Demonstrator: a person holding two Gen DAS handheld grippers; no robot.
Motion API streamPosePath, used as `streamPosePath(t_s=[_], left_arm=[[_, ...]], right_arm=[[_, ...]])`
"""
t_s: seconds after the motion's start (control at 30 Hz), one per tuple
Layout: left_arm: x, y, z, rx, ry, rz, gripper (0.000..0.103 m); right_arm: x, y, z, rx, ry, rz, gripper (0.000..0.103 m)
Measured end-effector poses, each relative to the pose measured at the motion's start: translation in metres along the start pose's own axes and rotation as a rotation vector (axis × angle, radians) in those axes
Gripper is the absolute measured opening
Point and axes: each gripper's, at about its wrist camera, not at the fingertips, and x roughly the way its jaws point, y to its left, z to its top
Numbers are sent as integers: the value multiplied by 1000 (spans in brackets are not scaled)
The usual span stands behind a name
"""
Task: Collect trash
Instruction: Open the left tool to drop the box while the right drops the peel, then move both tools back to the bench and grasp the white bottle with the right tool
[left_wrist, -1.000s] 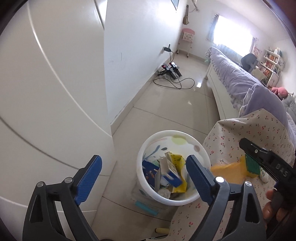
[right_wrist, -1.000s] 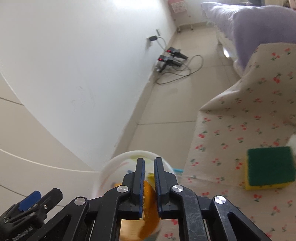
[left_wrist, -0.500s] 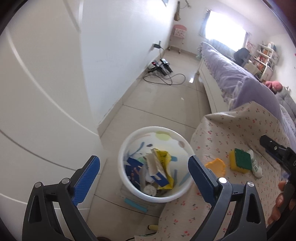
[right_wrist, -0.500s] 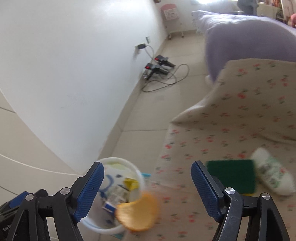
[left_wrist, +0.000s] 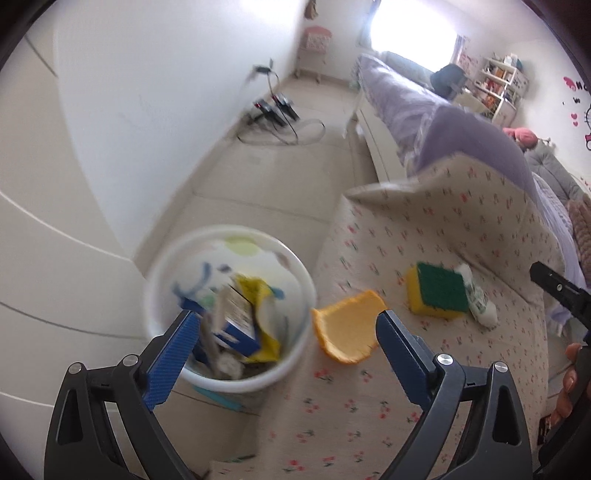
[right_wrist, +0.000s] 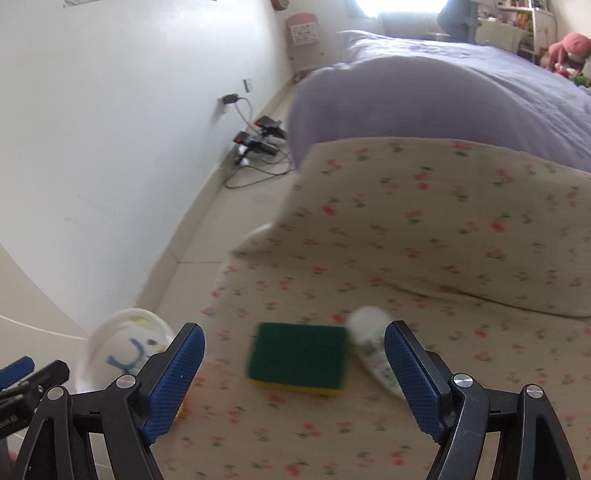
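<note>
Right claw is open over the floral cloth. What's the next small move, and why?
Probably ease the right claw down and close on the green-topped sponge. It lies on the floral cloth between the open jaws, touching nothing but the white tube beside it. The orange peel landed outside the bin.

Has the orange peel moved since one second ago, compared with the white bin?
Yes. The orange peel was held over the white bin; now it lies on the floral cloth beside it, outside the rim.

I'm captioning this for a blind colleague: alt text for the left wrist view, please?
An orange peel lies on a floral cloth beside a white trash bin, short of it. The open left tool frames both; a sponge lies beyond.
</note>
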Motion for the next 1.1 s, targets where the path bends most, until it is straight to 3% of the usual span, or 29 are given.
streamPosePath(t_s=[0.07, 0.2, 0.27, 0.37, 0.4, 0.47, 0.67, 0.83, 0.87, 0.93, 1.0, 1.1], left_arm=[[14, -5, -4, -10, 37, -24, 95], [41, -7, -10, -51, 93, -72, 74], [56, -7, -14, -69, 126, -90, 60], [72, -6, -17, -89, 147, -114, 31], [74, -5, -17, -93, 148, -123, 13], [72, -5, -15, -93, 140, -128, 6], [29, 10, 6, -109, 15, -133, 5], [12, 33, 16, -125, -37, -58, 10], [11, 35, 18, -123, -34, -33, 16], [10, 37, 20, -125, -17, 33, 78], [2, 37, 19, -128, -52, 43, 88], [-2, 28, 19, -111, -48, 2, 88]], right_arm=[[-1, -10, -3, -3, 10, -19, 84], [0, -25, -8, 5, 32, -42, 84], [-1, -30, -9, 14, 38, -42, 84], [-2, -34, -11, 23, 42, -42, 84], [-2, -34, -11, 24, 44, -42, 84], [-1, -32, -11, 22, 47, -40, 84], [-2, -27, -9, 8, 50, -34, 84], [-2, -23, -7, 11, 45, -25, 84], [-1, -22, -7, 11, 45, -23, 84], [-1, -20, -7, 8, 47, -19, 84], [-1, -19, -7, 5, 48, -16, 84], [-3, -19, -8, -1, 45, -17, 84]])
